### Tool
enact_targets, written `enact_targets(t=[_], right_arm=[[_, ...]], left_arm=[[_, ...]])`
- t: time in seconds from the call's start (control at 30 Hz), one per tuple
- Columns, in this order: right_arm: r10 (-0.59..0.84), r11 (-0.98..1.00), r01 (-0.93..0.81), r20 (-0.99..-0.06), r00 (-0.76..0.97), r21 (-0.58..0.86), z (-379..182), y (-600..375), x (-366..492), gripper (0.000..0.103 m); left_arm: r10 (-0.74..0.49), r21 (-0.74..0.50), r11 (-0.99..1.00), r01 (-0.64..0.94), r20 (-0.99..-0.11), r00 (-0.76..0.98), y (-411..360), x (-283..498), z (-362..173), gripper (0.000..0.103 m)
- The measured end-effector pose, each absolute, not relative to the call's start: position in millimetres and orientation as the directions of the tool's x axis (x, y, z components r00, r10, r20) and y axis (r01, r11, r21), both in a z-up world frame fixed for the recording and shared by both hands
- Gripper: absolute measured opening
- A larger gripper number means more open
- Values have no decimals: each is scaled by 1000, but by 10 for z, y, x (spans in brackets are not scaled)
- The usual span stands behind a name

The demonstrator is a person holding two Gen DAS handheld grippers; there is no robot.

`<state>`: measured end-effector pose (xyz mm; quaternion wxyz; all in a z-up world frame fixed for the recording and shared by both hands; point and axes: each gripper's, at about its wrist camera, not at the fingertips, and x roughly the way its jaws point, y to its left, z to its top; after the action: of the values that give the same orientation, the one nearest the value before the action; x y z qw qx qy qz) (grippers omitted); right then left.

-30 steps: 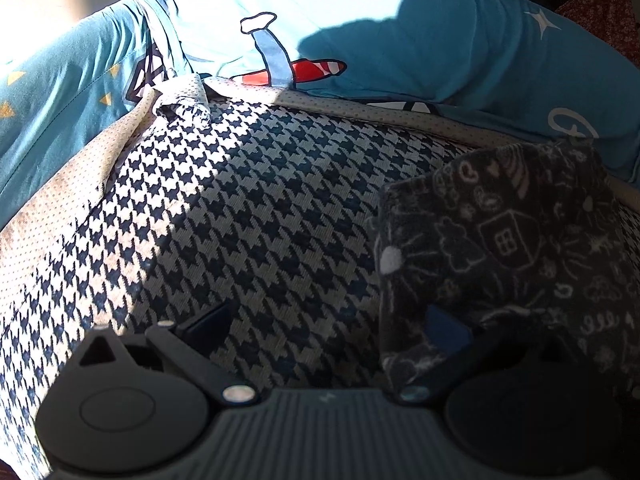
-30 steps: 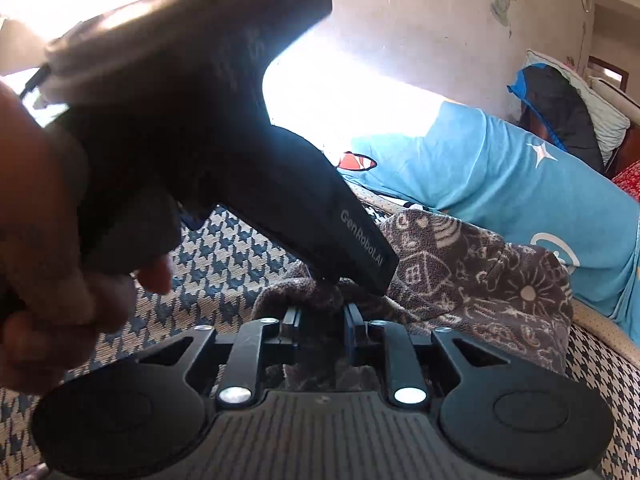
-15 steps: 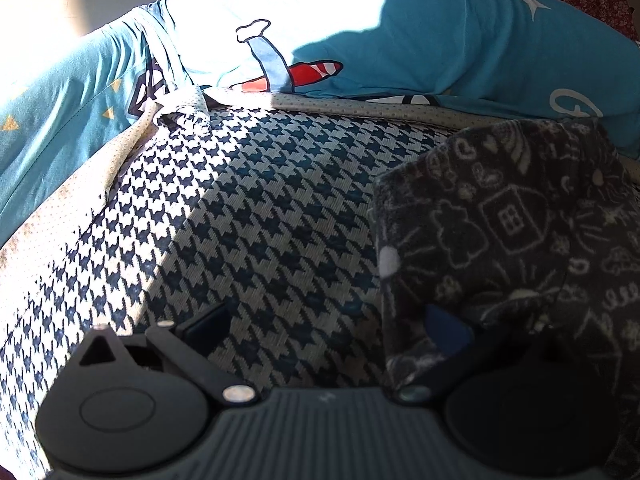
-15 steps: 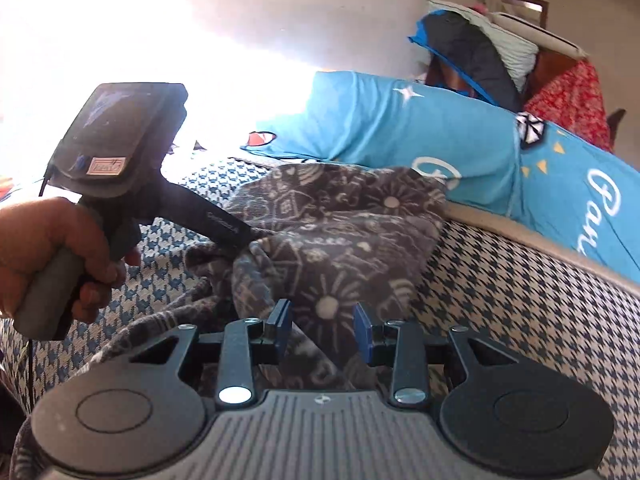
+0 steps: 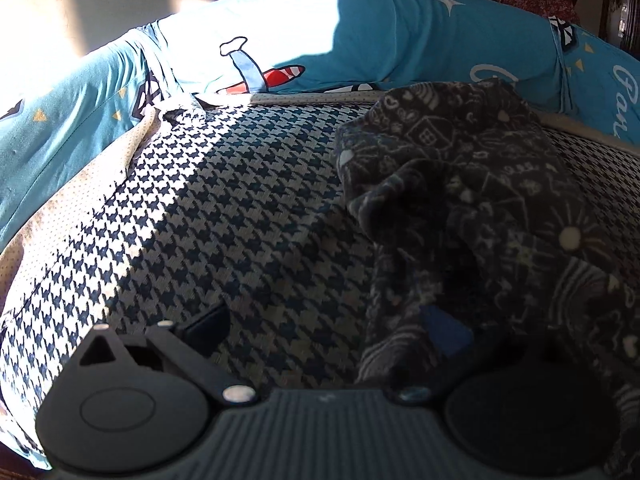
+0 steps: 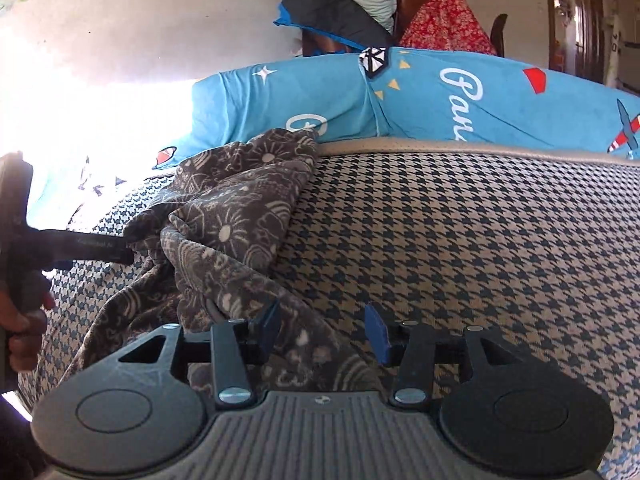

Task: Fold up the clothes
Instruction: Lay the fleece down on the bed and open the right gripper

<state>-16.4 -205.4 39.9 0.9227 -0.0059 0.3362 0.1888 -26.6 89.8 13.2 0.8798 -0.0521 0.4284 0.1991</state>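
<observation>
white script "Pan" on blue bolster (image 6: 500, 92)

The dark grey doodle-printed fleece garment (image 5: 460, 184) covers the left gripper's (image 5: 324, 326) right-hand fingertip (image 5: 444, 330) and runs off the frame's right edge. A hand (image 6: 18, 320) is cut off at the right-wrist view's left edge.

On the cushion (image 6: 460, 240) before you: the garment (image 6: 240, 216) lies heaped on its left part, its far edge touching the bolster (image 6: 440, 96) that runs behind the cushion, with piled bedding (image 6: 340, 4) farther behind the bolster.
</observation>
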Motion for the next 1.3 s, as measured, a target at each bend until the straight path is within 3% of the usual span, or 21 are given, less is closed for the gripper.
enact_targets(t=[0.37,0.83,1.1,1.3], right_arm=[[337,940,-275,-659,672,201,225,-2311,-437,55],[361,917,-131,-642,676,377,-164,-2428,-307,62],[356,925,-193,-578,734,326,-281,-2320,-290,73],[344,934,-223,-535,772,279,-346,-2262,-323,71]], left_arm=[[282,105,939,-329,-782,556,468,-767,-66,103],[244,37,936,-350,-784,571,483,-1074,-126,103],[216,2,938,-348,-788,576,504,-1202,-141,103],[212,1,940,-342,-786,580,506,-1239,-152,103]])
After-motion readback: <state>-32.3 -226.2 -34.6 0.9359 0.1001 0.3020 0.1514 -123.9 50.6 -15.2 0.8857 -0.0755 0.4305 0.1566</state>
